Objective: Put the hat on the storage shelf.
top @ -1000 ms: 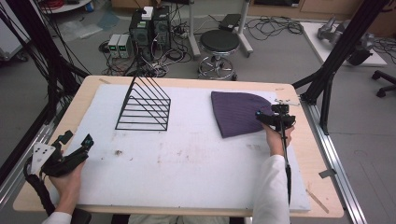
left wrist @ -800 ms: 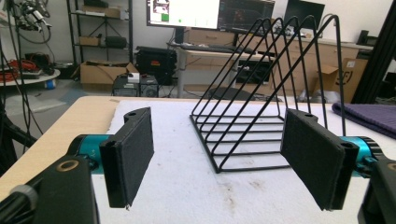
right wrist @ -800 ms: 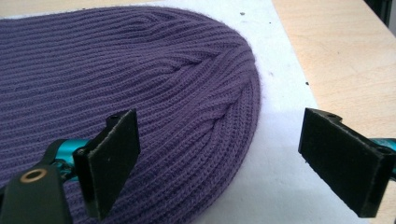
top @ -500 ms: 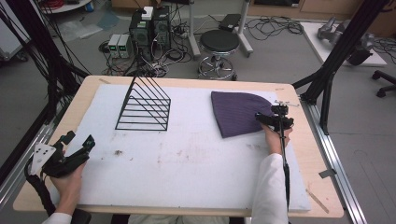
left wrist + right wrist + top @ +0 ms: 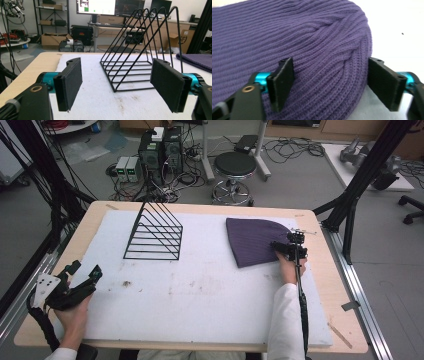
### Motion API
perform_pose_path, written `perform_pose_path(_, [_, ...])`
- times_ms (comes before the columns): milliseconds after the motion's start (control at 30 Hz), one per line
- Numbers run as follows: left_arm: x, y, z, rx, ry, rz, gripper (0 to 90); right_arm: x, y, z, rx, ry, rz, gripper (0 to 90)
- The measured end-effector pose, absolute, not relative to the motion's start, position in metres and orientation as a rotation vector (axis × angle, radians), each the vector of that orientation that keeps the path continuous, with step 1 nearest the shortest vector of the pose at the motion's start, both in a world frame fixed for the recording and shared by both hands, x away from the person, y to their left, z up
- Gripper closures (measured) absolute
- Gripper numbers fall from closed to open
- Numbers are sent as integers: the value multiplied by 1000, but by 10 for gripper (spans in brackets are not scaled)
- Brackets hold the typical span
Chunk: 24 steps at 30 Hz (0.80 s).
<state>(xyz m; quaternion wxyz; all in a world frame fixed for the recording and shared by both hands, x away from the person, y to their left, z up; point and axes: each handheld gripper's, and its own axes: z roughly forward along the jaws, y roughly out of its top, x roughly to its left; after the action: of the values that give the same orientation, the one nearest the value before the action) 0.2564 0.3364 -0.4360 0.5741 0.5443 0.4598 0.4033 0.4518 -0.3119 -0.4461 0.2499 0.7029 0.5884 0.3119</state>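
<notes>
A purple knitted beanie [image 5: 252, 240] lies flat on the white mat at the right. My right gripper [image 5: 289, 248] hovers at its right edge, open, with one jaw over the knit and the other beyond the rim. In the right gripper view the beanie [image 5: 312, 50] spreads between the two parted jaws of my right gripper [image 5: 332, 85]. A black wire rack [image 5: 155, 232] stands at the back left. My left gripper [image 5: 82, 275] is held open near the table's front left corner, facing the wire rack [image 5: 140, 57]; nothing lies between the jaws of that left gripper [image 5: 117, 85].
A white foam mat [image 5: 200, 290] covers most of the wooden table [image 5: 50, 285]. Black frame posts stand at both sides. A stool [image 5: 235, 167], computer boxes and cables sit on the floor behind the table.
The right gripper has crept slightly forward onto the beanie's edge. The left gripper has stayed nearly still.
</notes>
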Motion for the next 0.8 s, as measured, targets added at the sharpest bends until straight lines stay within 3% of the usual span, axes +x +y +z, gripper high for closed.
perform_pose_path(67, [256,336,-436,1274,1077,943,258,455,-310,-443,1946,1611,814,279])
perform_pose_path(133, [256,336,-436,1274,1076,943,258,457,-305,-441,1921,1634,791,388])
perform_pose_path(200, [256,336,-436,1275,1074,942,258,457,-304,-442,1915,1633,786,415])
perform_pose_path(233, [256,337,-436,1275,1073,942,258,457,-303,-442,1921,1630,794,509])
perform_pose_path(267, [256,337,-436,1277,1073,941,258,457,-303,-442,1921,1630,794,509])
perform_pose_path(333, [255,337,-436,1277,1072,942,258,457,-303,-441,1931,1637,833,617])
perform_pose_path(433, [255,337,-436,1276,1072,940,258,456,-301,-440,1918,1642,838,700])
perform_pose_path(800, [254,337,-436,1278,1072,941,258,454,-298,-436,1867,1645,838,751])
